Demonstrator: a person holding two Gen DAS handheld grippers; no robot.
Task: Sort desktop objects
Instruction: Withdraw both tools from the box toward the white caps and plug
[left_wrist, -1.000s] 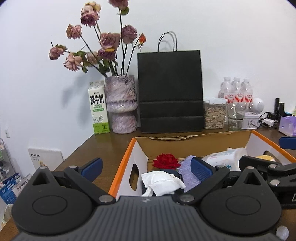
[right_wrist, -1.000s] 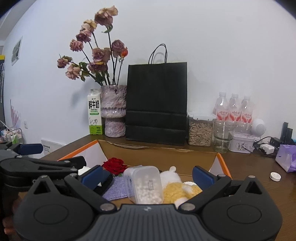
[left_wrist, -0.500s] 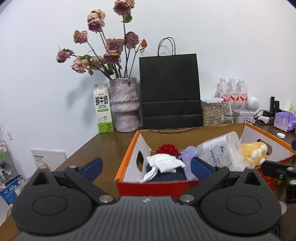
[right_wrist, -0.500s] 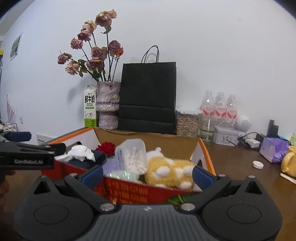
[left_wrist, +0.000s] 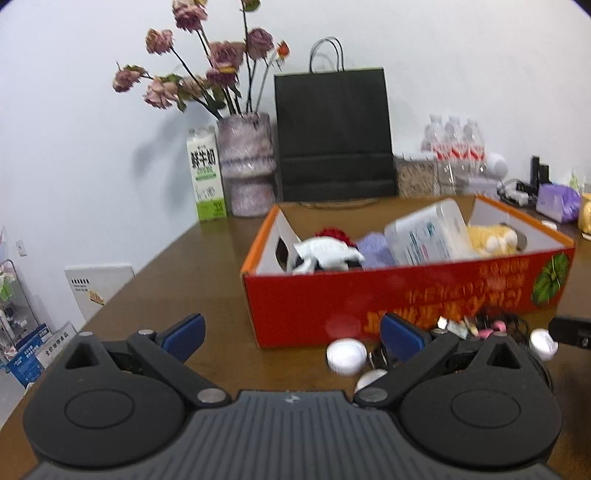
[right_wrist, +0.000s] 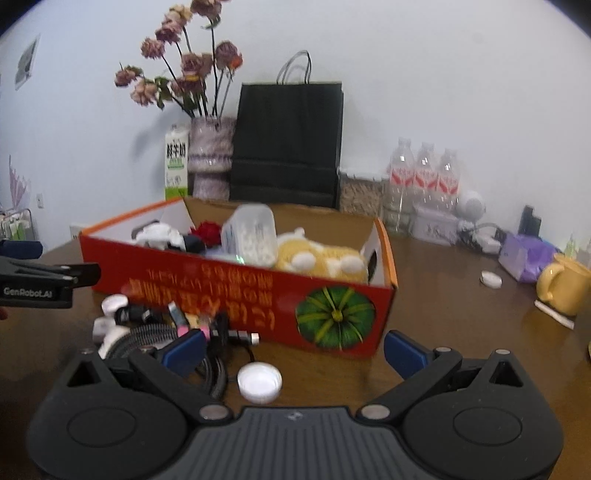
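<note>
A red and orange cardboard box (left_wrist: 406, 295) (right_wrist: 236, 288) stands on the brown table. It holds a white cloth (left_wrist: 325, 253), a red flower (right_wrist: 207, 230), a clear container of white beads (right_wrist: 253, 236), a white packet (left_wrist: 428, 232) and a yellow plush toy (right_wrist: 321, 260). Small clutter lies in front of the box: white caps (left_wrist: 345, 356) (right_wrist: 259, 382), black cables (right_wrist: 214, 354) and small pink bits (left_wrist: 491, 326). My left gripper (left_wrist: 291, 338) is open and empty, short of the box. My right gripper (right_wrist: 293, 349) is open and empty, above the cap and cables.
At the back stand a vase of dried roses (left_wrist: 251, 166), a milk carton (left_wrist: 207, 173), a black paper bag (left_wrist: 334, 134), a jar (right_wrist: 360, 194) and water bottles (right_wrist: 424, 173). A yellow mug (right_wrist: 563, 284) and purple pack (right_wrist: 528, 256) are right.
Both grippers have drawn back from over the box toward me. The box's red front wall and the clutter in front of it have come into view. Both stay open.
</note>
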